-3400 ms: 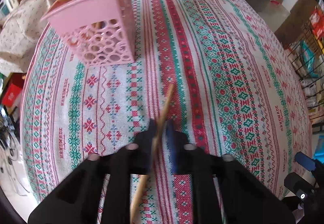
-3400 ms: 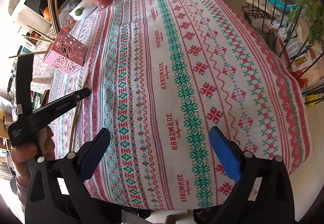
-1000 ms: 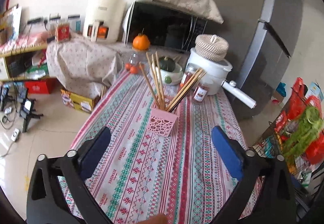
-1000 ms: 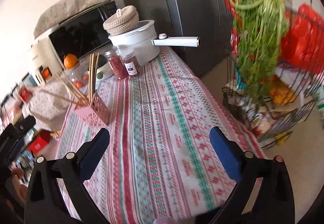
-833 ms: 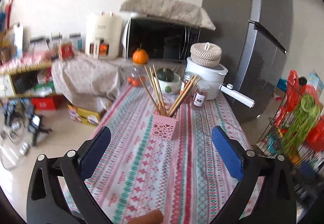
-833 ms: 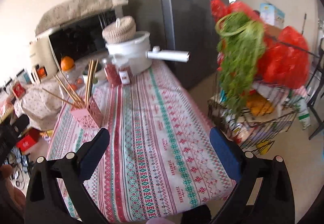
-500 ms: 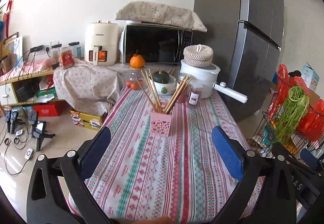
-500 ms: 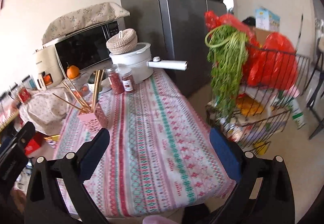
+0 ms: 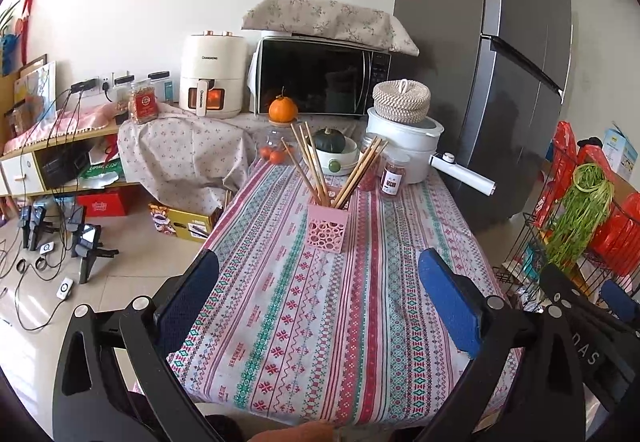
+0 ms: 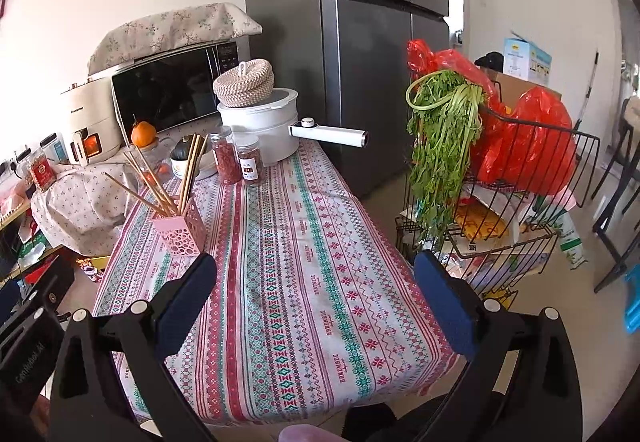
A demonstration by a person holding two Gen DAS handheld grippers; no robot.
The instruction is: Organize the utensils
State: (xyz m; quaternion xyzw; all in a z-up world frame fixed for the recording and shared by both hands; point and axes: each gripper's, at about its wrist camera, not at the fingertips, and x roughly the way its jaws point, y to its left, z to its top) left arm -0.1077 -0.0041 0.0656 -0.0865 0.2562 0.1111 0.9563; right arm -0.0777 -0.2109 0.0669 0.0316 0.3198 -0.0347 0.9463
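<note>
left gripper (image 9: 320, 294): jaws spread wide, nothing between them, held above the near end of the worktop (image 9: 360, 362). pink holder (image 9: 327, 227): upright on the striped cloth, well beyond the left gripper, chopsticks (image 9: 310, 166) standing in it and fanning outward. two red jars (image 9: 390, 176) and a white pot (image 9: 412, 146) stand behind the pink holder, the pot to its right. right gripper (image 10: 316, 296): jaws likewise spread, empty, the pink holder (image 10: 180, 230) beyond it to the left. wire basket (image 10: 520, 226) with greens sits far right of the pink holder, off the worktop.
</note>
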